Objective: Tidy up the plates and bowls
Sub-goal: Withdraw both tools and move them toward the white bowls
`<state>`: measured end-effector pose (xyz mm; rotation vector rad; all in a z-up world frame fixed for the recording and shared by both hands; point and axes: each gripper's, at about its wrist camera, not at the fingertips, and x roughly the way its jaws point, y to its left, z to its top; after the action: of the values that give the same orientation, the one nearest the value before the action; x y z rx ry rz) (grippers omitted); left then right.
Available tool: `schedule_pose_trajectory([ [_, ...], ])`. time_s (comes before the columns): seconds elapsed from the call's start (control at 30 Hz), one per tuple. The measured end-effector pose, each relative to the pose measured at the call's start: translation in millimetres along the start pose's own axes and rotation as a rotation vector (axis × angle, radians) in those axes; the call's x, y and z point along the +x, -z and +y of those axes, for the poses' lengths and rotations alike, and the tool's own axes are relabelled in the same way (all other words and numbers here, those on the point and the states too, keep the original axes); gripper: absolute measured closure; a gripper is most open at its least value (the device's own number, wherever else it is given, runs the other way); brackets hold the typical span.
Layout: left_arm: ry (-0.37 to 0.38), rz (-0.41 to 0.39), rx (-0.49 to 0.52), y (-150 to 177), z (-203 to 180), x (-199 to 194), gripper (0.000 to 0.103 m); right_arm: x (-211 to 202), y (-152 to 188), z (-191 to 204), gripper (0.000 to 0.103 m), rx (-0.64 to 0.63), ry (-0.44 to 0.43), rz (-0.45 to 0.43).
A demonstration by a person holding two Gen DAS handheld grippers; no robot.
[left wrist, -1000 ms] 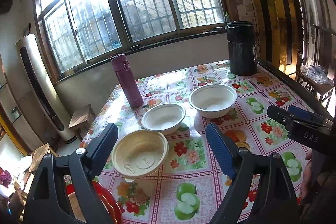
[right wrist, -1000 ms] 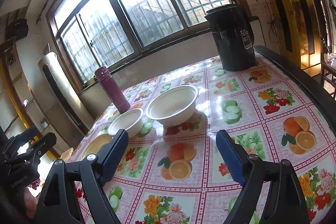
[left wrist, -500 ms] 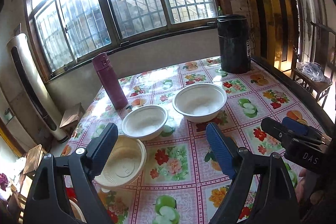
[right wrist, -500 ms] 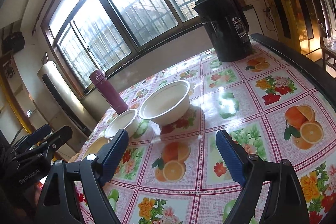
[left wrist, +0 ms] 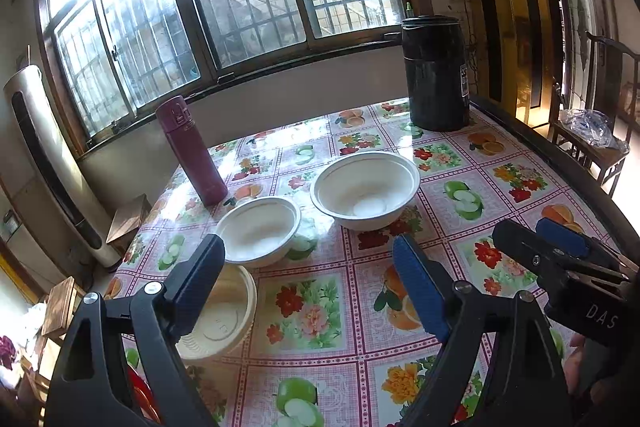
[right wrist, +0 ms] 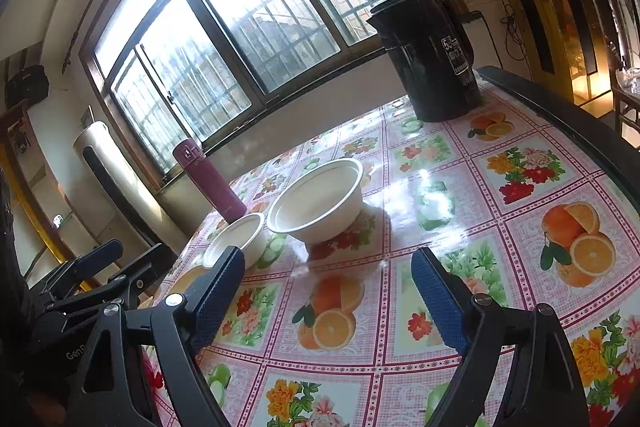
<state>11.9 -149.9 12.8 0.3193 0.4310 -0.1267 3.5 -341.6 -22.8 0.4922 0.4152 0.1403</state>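
Observation:
Three bowls stand on the flowered tablecloth (left wrist: 316, 311). A large white bowl (left wrist: 365, 189) (right wrist: 318, 201) is in the middle. A smaller white bowl (left wrist: 258, 229) (right wrist: 238, 239) is to its left. A cream bowl (left wrist: 222, 311) is nearer, partly hidden behind my left finger. My left gripper (left wrist: 308, 281) is open and empty above the table's near part. My right gripper (right wrist: 328, 291) is open and empty, short of the large bowl. It also shows at the right of the left wrist view (left wrist: 560, 247).
A maroon flask (left wrist: 191, 151) (right wrist: 210, 181) stands behind the small bowl. A black kettle (left wrist: 435, 73) (right wrist: 430, 55) stands at the far right corner. Something red (left wrist: 140, 395) lies at the table's near left edge. A chair (left wrist: 592, 147) stands to the right.
My left gripper has drawn back and swung right; the cream bowl now sits behind its left finger. My right gripper has tilted and edged towards the large bowl. Both stay open.

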Motion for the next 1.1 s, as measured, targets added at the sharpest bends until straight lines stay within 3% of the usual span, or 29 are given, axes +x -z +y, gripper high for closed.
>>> schedule_pose_trajectory([
  [1.1, -0.002, 0.057, 0.016, 12, -5, 5, 0.016, -7, -3, 2, 0.016, -0.004, -0.001, -0.028],
])
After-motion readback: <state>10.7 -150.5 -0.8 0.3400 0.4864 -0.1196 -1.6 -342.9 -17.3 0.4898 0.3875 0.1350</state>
